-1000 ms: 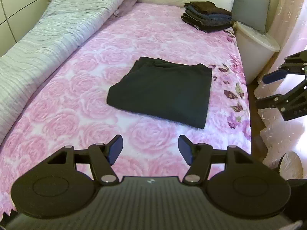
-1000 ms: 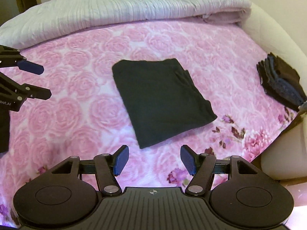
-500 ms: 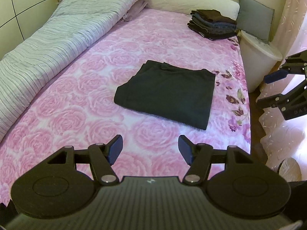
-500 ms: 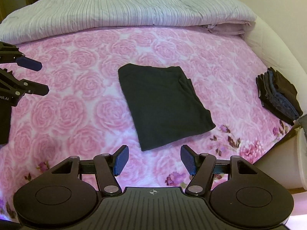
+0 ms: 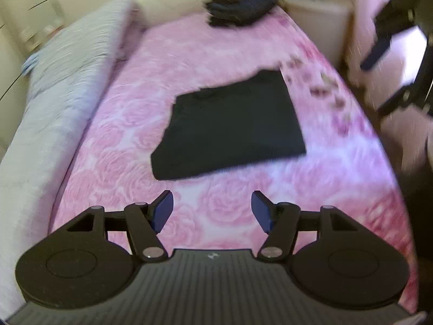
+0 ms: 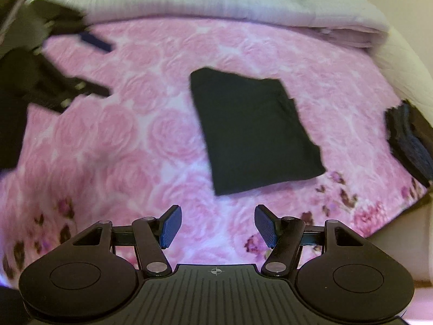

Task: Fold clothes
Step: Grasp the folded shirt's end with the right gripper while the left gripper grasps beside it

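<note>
A folded black garment (image 5: 230, 127) lies flat on the pink rose bedspread (image 5: 222, 51), also seen in the right wrist view as the garment (image 6: 254, 132). My left gripper (image 5: 212, 210) hangs open above the bedspread, short of the garment's near edge, nothing between its blue pads. My right gripper (image 6: 216, 226) is open too, just short of the garment's near corner. Each gripper shows in the other's view: the right gripper (image 5: 389, 62) at upper right, the left gripper (image 6: 100, 67) at upper left. Both pictures are blurred by motion.
A stack of folded dark clothes (image 5: 240, 6) sits at the far end of the bed, near the headboard; in the right wrist view the stack (image 6: 411, 140) is at the right edge. A rolled grey striped quilt (image 5: 62, 81) runs along the bed's far side. A white bin (image 5: 316, 19) stands beside the bed.
Both views have rolled and come lower over the bed. The garment now looks larger and nearer in both views. Both grippers stay open, and the garment has not moved.
</note>
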A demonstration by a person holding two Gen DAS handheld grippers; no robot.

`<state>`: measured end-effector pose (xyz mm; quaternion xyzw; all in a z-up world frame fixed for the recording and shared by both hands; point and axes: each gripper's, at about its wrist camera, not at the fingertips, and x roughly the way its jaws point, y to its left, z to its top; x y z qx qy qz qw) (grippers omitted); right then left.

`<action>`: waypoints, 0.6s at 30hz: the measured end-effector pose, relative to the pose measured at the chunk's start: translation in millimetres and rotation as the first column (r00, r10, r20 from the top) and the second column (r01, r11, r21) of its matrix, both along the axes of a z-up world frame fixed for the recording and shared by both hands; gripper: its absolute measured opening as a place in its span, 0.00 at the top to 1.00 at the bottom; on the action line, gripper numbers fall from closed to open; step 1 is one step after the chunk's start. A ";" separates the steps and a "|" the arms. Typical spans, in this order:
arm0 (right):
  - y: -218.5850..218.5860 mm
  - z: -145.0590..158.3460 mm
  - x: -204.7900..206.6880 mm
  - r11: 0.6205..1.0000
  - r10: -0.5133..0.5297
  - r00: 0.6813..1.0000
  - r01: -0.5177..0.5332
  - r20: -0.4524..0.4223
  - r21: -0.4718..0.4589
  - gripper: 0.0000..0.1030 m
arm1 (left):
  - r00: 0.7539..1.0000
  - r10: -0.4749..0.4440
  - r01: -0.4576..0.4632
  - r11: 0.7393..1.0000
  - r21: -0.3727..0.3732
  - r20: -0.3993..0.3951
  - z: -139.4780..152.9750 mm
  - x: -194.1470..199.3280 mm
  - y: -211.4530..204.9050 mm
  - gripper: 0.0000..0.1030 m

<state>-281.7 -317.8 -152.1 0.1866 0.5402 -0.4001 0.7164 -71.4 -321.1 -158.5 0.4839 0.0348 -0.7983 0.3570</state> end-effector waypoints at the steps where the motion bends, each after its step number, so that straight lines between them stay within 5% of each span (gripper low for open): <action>1: -1.8 -7.6 0.6 1.000 0.019 1.000 -0.019 -0.004 0.007 0.38 | 0.999 -0.033 0.034 0.999 -0.006 0.042 -11.5 -5.2 -5.7 0.42; 6: -27.6 -50.4 -1.2 0.997 0.051 0.997 -0.048 0.061 -0.057 0.38 | 0.952 -0.214 0.230 0.972 -0.052 0.219 -73.0 -28.1 -39.2 0.38; 11: -64.9 -124.4 17.7 0.987 0.094 0.996 -0.094 -0.006 -0.133 0.38 | 0.815 -0.430 0.507 0.853 -0.120 0.387 -140.0 -43.6 -68.1 0.38; 18: -92.0 -203.9 35.5 0.965 0.137 0.979 -0.166 -0.148 -0.205 0.39 | 0.725 -0.517 0.631 0.763 -0.139 0.454 -187.7 -47.1 -107.5 0.38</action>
